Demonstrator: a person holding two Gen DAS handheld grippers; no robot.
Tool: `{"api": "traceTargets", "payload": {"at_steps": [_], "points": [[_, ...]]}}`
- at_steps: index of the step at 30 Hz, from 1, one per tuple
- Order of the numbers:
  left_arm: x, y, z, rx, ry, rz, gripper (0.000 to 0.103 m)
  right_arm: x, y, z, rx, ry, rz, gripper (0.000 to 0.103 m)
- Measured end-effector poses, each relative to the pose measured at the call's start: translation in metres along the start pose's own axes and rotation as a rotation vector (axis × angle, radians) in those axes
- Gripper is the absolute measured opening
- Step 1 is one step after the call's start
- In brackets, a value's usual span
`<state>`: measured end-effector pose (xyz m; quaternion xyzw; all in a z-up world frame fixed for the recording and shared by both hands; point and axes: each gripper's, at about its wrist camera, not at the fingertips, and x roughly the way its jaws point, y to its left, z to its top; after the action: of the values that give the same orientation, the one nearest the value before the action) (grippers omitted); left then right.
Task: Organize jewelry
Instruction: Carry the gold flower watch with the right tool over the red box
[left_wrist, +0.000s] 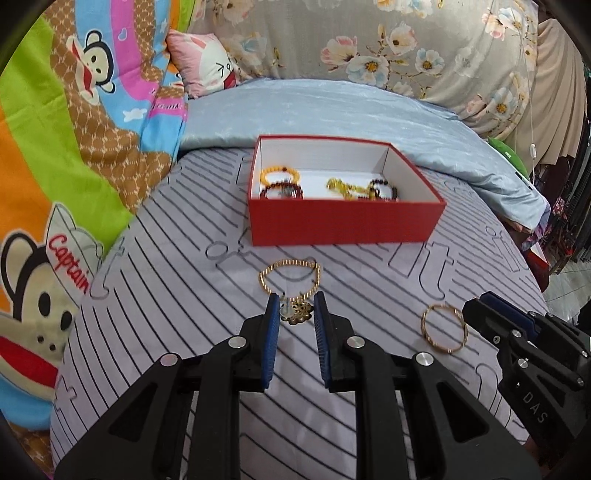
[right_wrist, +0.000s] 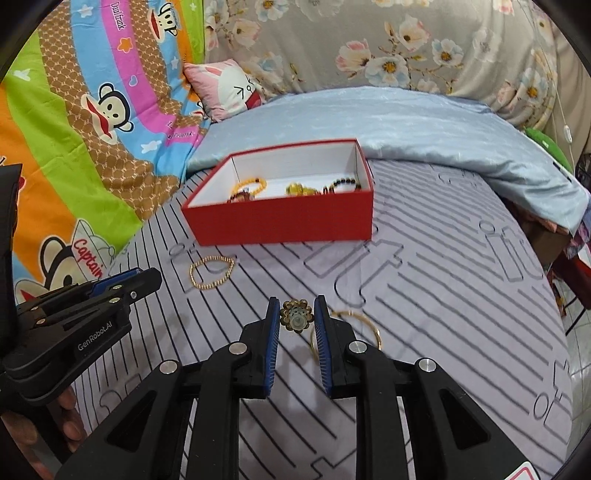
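My left tool (left_wrist: 297, 308) hangs low over the bed's striped grey sheet (left_wrist: 166, 295), its blue pads apart, with the flower-shaped gold brooch (left_wrist: 297, 314) lying between the tips, untouched as far as I can tell. Just beyond it lies the gold bead bracelet (left_wrist: 290, 277). The thin gold bangle (left_wrist: 443, 328) rests to the right, near my right tool (right_wrist: 297, 317), whose casing reads "DAS" in the left view. From the right wrist, those pads also stand apart around the same brooch (right_wrist: 295, 317), the bangle (right_wrist: 364, 325) partly hidden behind the right finger. My left tool's side reads "GenRobot.AI". Farther back sits the open red box (left_wrist: 343, 221), holding a yellow bead bracelet (left_wrist: 279, 173) and other beaded pieces. The cartoon-monkey blanket (left_wrist: 55, 184) reads "Captain".
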<state>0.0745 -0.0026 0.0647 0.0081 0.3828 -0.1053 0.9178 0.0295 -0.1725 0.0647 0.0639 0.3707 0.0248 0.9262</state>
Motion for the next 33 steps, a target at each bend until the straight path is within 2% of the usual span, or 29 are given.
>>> {"api": "traceTargets", "payload": {"at_steps": [18, 33], "points": [[0.021, -0.011, 0.063, 0.031, -0.078, 0.025, 0.018, 0.024, 0.003, 0.072, -0.022, -0.087, 0.014, 0.019], [0.059, -0.014, 0.112, 0.035, -0.106, 0.050, 0.018, 0.058, -0.003, 0.126, -0.006, -0.120, 0.017, 0.019]]}}
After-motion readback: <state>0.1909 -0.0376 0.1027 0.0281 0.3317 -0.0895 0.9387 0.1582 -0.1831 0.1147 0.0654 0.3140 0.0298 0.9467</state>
